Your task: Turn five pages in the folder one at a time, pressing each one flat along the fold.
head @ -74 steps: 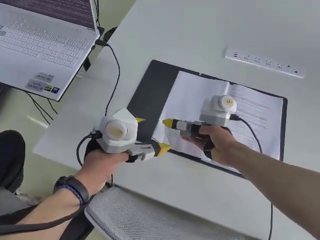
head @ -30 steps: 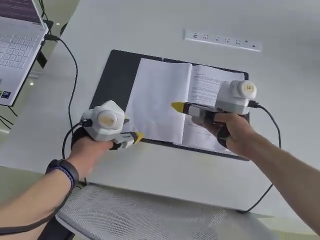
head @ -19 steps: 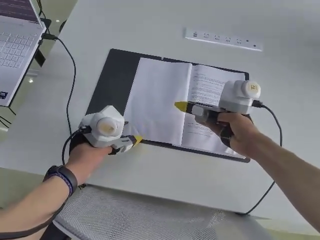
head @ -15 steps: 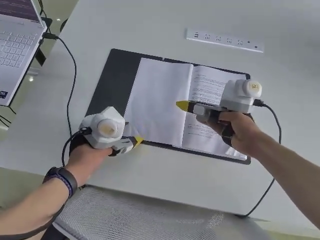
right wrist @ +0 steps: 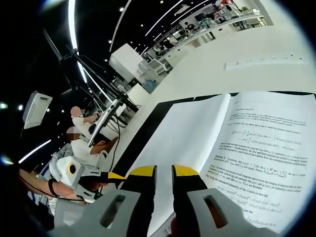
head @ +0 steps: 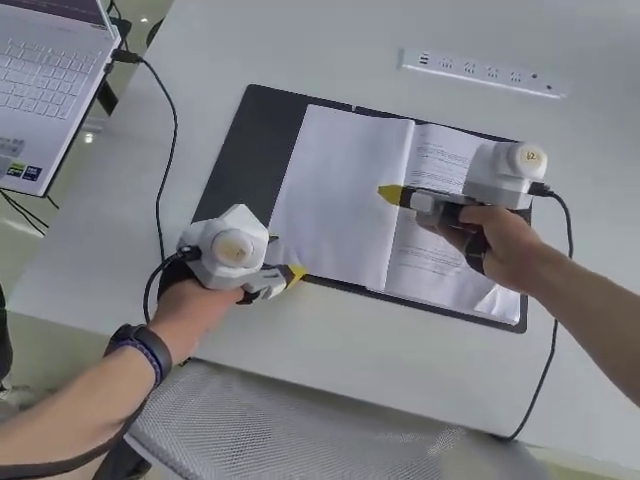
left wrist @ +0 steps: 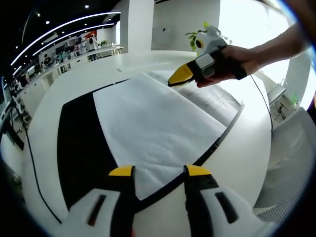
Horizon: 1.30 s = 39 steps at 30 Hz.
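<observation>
The black folder is lying open on the white tabletop, a blank white sheet resting on its left half. The right claw, tips almost together on nothing, is pointing at the fold: the pressing step, I'd say, calling for a stroke along that crease. The left claw is hovering apart and empty at the folder's near edge, its view catching the right claw side-on, while the right gripper view is picking out the printed right-hand page.
</observation>
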### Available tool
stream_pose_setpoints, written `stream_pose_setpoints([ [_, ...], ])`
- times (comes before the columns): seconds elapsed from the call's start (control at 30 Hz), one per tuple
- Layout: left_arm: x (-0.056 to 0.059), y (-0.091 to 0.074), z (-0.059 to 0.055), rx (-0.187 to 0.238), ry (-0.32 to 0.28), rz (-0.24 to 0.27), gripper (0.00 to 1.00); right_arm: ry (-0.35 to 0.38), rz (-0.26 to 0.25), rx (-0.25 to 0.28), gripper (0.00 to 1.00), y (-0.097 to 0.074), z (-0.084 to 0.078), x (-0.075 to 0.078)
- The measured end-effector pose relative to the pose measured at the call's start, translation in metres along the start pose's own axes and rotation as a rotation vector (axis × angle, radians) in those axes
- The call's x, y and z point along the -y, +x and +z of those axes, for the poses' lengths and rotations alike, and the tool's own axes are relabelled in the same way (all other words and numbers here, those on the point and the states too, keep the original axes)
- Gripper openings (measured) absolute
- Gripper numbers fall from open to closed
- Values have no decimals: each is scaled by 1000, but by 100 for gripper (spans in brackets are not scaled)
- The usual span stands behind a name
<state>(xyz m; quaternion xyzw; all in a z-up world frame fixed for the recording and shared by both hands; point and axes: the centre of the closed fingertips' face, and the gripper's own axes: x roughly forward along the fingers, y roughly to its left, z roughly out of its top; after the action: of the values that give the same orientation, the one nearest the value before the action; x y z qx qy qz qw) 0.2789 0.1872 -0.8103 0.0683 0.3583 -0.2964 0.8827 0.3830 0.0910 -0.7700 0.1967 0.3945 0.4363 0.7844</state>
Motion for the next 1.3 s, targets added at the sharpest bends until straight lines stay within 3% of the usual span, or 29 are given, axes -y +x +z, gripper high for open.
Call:
stream_pose_setpoints([
  [0.3, 4, -6, 5, 3, -13, 4, 37, 76, -25, 33, 7, 7, 4, 21],
  [0.4, 5, -7, 6, 3, -14, 4, 37, 82, -32, 41, 1, 8, 5, 26],
  [0.87, 4, -7, 7, 8, -31, 15, 37, 134, 6, 83, 0, 9, 9, 31],
  [1.2, 1, -6, 6, 9, -41, 21, 35, 159, -2, 112, 0, 12, 24, 35],
  [1.3, 2, -5, 6, 11, -44, 21, 36, 181, -10, 137, 0, 15, 34, 49],
])
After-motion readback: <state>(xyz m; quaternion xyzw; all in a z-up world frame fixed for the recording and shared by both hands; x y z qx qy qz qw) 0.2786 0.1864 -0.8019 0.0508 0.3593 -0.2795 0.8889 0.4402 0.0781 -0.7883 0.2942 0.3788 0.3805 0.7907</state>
